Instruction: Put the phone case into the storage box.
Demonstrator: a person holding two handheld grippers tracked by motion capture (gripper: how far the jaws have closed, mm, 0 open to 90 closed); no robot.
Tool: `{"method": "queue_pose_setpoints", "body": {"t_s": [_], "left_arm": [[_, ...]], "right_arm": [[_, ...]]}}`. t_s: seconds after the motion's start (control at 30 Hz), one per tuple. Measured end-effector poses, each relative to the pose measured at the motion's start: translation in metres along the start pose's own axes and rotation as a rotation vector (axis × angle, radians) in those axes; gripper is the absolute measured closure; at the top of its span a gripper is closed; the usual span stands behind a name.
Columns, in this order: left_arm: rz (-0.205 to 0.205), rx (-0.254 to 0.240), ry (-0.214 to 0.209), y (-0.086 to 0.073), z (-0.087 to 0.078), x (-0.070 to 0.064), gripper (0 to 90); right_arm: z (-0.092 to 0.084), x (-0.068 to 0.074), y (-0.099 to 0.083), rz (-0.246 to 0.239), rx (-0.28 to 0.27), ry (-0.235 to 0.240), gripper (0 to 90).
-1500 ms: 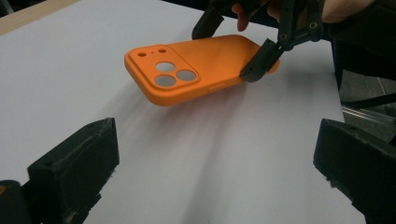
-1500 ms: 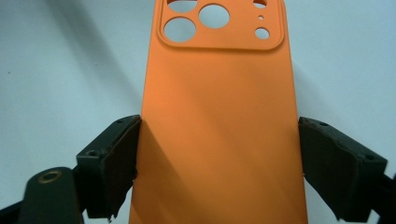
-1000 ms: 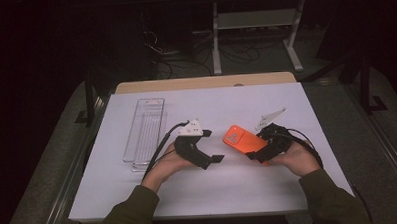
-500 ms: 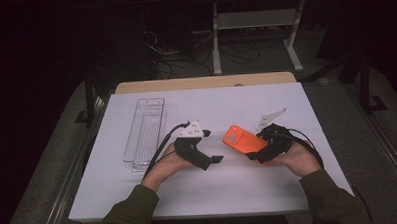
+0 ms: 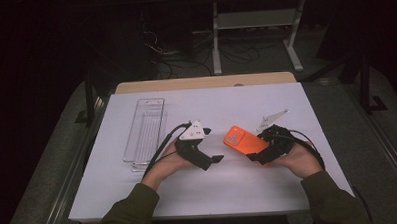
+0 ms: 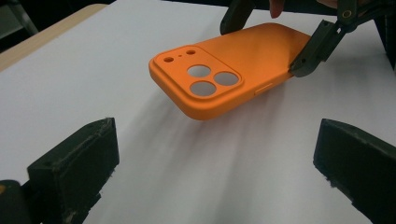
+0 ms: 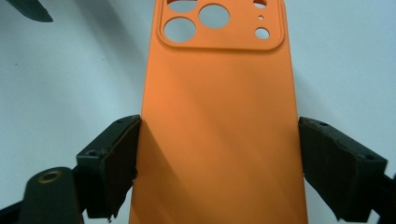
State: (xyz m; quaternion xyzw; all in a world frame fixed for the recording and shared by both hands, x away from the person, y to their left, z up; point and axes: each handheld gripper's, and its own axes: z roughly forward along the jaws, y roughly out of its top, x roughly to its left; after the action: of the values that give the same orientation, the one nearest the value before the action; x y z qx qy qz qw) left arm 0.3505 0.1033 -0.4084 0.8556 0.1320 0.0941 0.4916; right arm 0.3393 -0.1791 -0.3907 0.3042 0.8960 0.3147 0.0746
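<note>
Both forearms in olive-green sleeves reach in over the table. The left hand (image 5: 164, 163) holds the left black two-jaw gripper (image 5: 215, 159) low and level, pointing right, its jaws standing wide apart with nothing between them. The right hand (image 5: 299, 160) holds the right black two-jaw gripper (image 5: 255, 151) pointing left, its jaws pressed on the sides of a smooth orange phone case (image 5: 244, 141), which it holds raised.

My olive-green sleeves (image 5: 127, 212) end above black grippers with grey three-cornered plates (image 5: 194, 131) and trailing black cables (image 5: 160, 148).
</note>
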Motion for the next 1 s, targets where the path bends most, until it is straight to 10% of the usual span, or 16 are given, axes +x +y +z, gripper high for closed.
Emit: {"method": "queue_pose_setpoints", "body": {"t_s": [1.0], "left_arm": [[0.185, 0.053, 0.114, -0.001, 0.003, -0.013, 0.0]], "right_arm": [[0.0, -0.001, 0.0, -0.006, -0.001, -0.007, 15.1]]}}
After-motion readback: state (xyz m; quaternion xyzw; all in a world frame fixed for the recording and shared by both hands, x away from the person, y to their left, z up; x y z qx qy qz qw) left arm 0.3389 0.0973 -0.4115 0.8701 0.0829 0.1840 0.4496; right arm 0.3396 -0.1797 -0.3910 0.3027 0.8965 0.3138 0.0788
